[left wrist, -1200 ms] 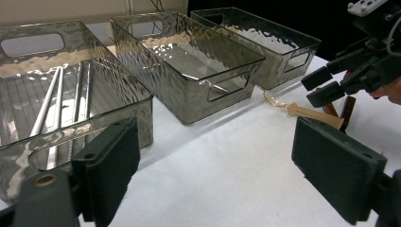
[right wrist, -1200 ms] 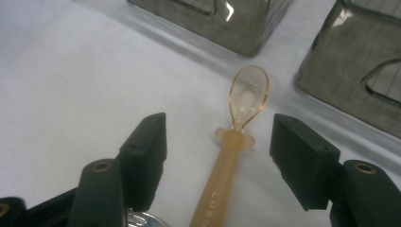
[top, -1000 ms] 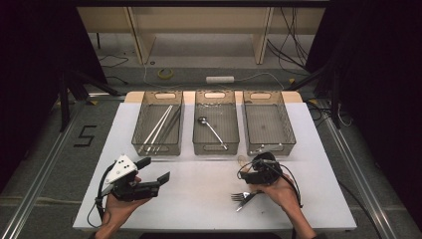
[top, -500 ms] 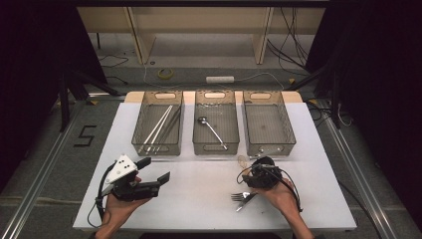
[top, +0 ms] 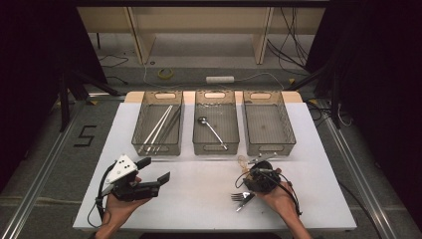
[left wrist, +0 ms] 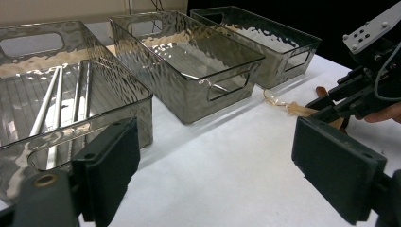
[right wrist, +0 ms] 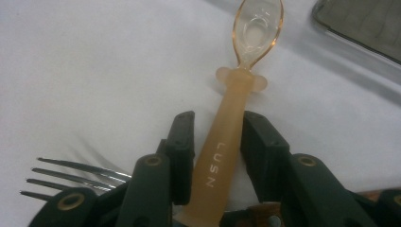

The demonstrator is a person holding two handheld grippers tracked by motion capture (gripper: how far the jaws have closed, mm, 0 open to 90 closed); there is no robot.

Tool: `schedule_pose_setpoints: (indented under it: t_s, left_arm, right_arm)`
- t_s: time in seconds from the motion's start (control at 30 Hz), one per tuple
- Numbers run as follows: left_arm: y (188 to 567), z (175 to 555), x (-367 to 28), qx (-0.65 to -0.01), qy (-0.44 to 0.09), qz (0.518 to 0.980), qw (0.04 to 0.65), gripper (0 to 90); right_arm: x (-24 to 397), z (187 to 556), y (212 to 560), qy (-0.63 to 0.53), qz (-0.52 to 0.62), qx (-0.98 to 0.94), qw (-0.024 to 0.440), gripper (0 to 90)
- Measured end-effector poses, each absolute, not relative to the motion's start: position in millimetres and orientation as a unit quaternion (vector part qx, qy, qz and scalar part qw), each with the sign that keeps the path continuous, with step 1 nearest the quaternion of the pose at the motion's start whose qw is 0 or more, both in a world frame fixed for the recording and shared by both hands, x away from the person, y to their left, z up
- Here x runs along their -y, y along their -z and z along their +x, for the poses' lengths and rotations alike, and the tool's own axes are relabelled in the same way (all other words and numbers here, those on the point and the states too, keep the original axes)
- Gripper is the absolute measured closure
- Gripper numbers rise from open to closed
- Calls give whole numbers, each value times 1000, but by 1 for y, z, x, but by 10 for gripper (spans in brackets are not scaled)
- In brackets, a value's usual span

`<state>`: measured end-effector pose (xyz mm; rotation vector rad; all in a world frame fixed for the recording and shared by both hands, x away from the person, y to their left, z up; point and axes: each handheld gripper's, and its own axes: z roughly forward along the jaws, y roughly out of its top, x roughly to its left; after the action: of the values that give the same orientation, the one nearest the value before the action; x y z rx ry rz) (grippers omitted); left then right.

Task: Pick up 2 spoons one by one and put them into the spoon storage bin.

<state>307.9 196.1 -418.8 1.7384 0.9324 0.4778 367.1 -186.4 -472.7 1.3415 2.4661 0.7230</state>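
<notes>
White cloth covers the table, and the room around it is dark. Three see-through bins sit in a row at the far side. It looks like a sorting game: each kind of thing gets its own bin. The left bin holds long sticks that look like chopsticks. The middle bin holds a metal spoon. The right bin looks bare, maybe waiting for forks.

The right gripper points down at an orange plastic spoon that lies on the table just in front of the bins. Its jaws have just been closing, and the spoon's handle is between them. The left pad seems to touch the handle, but a small gap shows at the right pad, so I do not think the spoon is squeezed tight yet. My guess is that this spoon belongs with the other spoon in the middle bin.

A metal fork lies just beside the gripper, so the jaws need care not to catch it too.

The left gripper waits near the front with its jaws wide apart and nothing in them.

The right gripper view shows letters on the spoon's handle and its clear bowl. From the high view the spoon is just a tiny pale shape. The left gripper view shows the bins' bumpy walls from the side.
</notes>
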Motion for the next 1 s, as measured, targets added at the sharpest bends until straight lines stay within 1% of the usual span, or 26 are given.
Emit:
schedule_pose_setpoints:
  t_s: [0.3,0.6,1.0]
  left_arm:
    - [419,308,-195,-389,-200,728,528,155]
    - [419,308,-195,-389,-199,728,528,156]
    - [419,308,-195,-390,-200,728,528,156]
  right_arm:
    - [189,368,473,-251,466,-839,126,735]
    - [193,370,472,-263,488,-825,108,751]
    - [197,369,457,-300,478,-818,110,756]
